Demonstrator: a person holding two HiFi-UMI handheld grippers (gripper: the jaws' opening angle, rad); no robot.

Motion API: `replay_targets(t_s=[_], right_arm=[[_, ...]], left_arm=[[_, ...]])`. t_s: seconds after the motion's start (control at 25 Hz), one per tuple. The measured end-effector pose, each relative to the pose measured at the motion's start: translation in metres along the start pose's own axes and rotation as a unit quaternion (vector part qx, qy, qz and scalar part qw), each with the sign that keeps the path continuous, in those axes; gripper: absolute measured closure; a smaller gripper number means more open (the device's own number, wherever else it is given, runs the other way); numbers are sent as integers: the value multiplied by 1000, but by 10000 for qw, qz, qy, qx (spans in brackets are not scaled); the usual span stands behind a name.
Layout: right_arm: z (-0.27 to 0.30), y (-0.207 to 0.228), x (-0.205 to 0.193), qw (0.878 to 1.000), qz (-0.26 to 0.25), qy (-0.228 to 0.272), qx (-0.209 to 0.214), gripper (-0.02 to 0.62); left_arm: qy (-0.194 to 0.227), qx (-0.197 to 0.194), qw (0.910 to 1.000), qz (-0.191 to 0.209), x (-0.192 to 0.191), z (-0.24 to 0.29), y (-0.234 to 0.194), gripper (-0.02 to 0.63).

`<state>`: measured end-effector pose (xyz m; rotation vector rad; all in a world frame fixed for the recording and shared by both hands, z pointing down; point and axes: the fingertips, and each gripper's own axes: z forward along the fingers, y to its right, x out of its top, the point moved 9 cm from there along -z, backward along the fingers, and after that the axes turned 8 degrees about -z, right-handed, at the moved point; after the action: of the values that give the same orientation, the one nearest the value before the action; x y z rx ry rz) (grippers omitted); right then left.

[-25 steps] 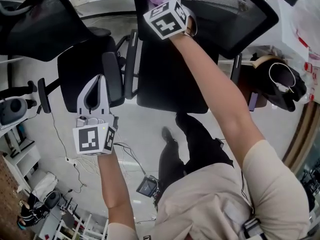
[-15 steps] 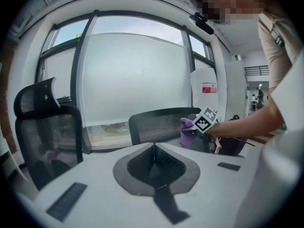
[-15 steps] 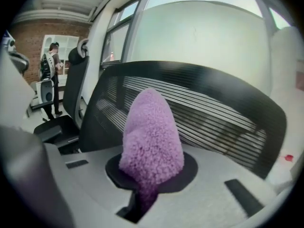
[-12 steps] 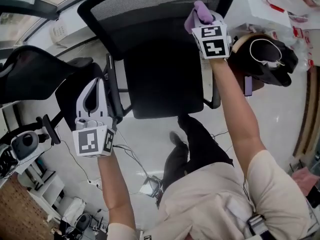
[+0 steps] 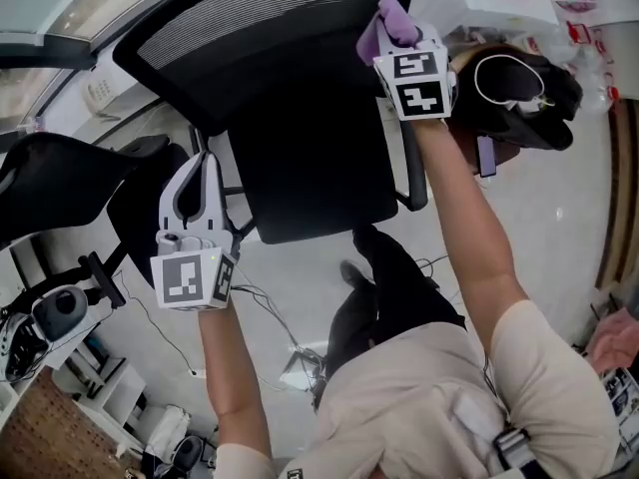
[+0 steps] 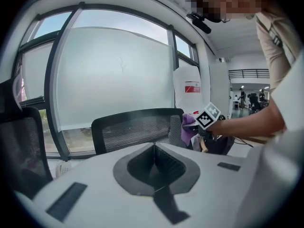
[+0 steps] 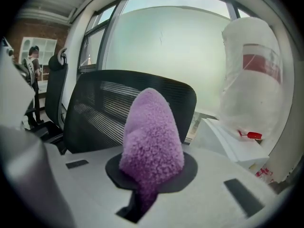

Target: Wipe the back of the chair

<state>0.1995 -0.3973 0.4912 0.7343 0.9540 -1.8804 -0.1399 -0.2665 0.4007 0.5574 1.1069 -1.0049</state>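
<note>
A black office chair with a mesh back [image 5: 250, 28] stands in front of me in the head view. My right gripper [image 5: 394, 30] is shut on a fluffy purple cloth [image 5: 385, 20] and holds it at the right end of the chair back's top edge. In the right gripper view the purple cloth [image 7: 152, 132] fills the jaws, with the mesh back [image 7: 99, 110] just behind it. My left gripper [image 5: 200, 168] hangs shut and empty, left of the seat [image 5: 310, 168]. The left gripper view shows the chair back [image 6: 135, 132] and the cloth [image 6: 188, 128] further off.
A second black chair [image 5: 60, 183] stands at the left. A black bag with a white cable [image 5: 519, 93] rests on a stool at the right. A white wrapped object [image 7: 251, 80] stands by the window. Cables [image 5: 265, 312] lie on the floor near my legs [image 5: 389, 287].
My right gripper has carried the purple cloth from the left part of the chair back to its right end. The left gripper has stayed shut beside the seat.
</note>
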Motion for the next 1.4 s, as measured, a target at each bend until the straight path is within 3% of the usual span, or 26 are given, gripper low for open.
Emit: replay_targets(t_s=[0.44, 0.56, 0.8, 0.92, 1.0, 1.08, 1.4], right_arm=[[4, -24, 7, 9986, -61, 72, -513, 569], [26, -59, 22, 9994, -243, 177, -158, 569], [68, -146, 70, 9987, -123, 396, 299, 571], [85, -217, 98, 9908, -230, 649, 1164, 571], [101, -270, 116, 9812, -561, 681, 1714, 569], [106, -305, 129, 9738, -954, 650, 1959, 569], [100, -307, 132, 9677, -1059, 736, 2166, 569]], left_arm=[[-23, 558, 9981, -261, -25, -40, -26, 600], [-32, 832, 9958, -381, -37, -58, -37, 600], [-51, 1245, 9902, -625, -65, -95, -57, 600], [-148, 1384, 9878, -697, -75, -107, -58, 599], [-197, 1470, 9864, -705, -78, -114, -57, 600], [-198, 1533, 9854, -719, -80, -121, -58, 600], [-198, 1527, 9853, -741, -81, -123, -63, 599]])
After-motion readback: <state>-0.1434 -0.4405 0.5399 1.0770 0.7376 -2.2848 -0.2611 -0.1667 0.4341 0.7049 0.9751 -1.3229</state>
